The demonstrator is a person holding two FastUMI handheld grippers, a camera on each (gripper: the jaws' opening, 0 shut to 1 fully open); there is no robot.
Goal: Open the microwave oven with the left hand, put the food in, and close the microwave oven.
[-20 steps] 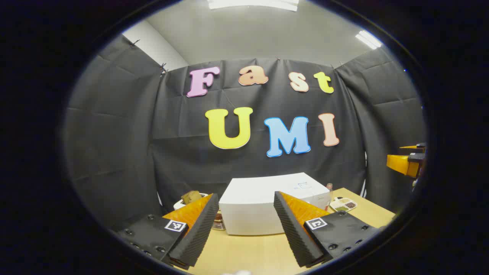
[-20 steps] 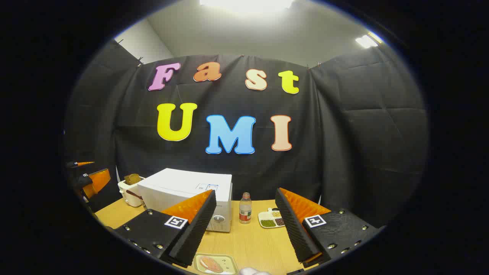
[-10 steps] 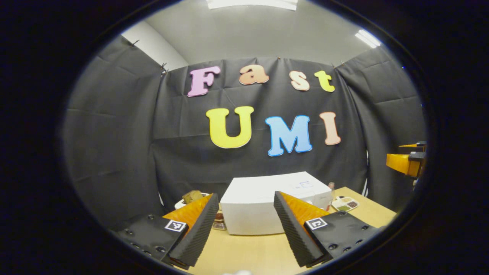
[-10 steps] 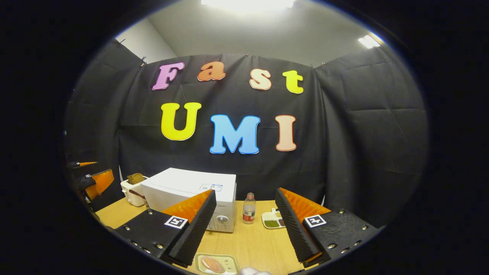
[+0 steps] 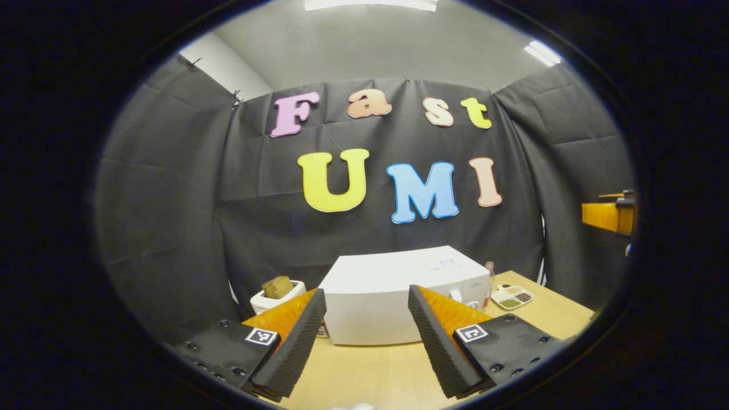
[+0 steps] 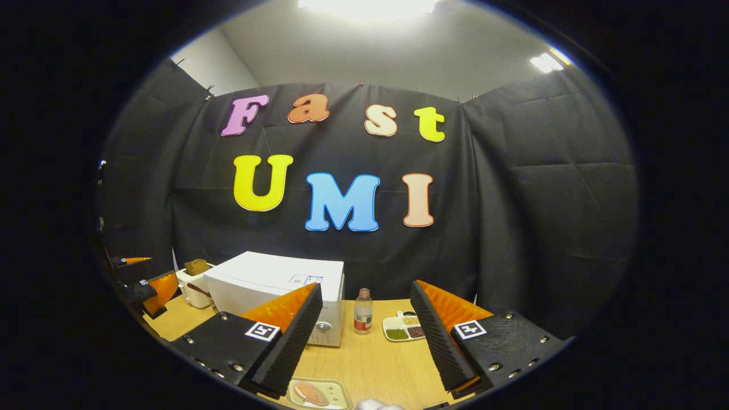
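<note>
The left gripper (image 5: 364,341) is held above the near part of a wooden table (image 5: 370,370), its two fingers spread wide with nothing between them. Straight ahead through the gap stands the white microwave oven (image 5: 387,296), door closed, toward the back edge of the table against the black cloth wall. Just left of it, near the back left corner, a white toaster (image 5: 273,296) holds a slice of bread. To the oven's right stand a small bottle (image 5: 490,273) and a divided dish of beans (image 5: 512,296), toward the table's right edge. The other gripper appears at the far right of the left gripper view, raised well above the table.

In the right gripper view, the right gripper (image 6: 364,341) is likewise spread wide and empty, held above the near edge of the table (image 6: 376,359). Directly below the gap, at the near edge, lies the food (image 6: 310,392), a reddish-brown piece on a pale tray (image 6: 336,393), well apart from the oven. The microwave oven (image 6: 273,285) sits left of centre toward the back, with its control knob on the right of its front. The bottle (image 6: 362,312) stands just beside the oven's right side, and the divided dish (image 6: 401,329) lies next to the bottle. The toaster (image 6: 193,279) sits behind the oven's left side. The left gripper (image 6: 151,287) shows at the far left, low over the table's left edge.
</note>
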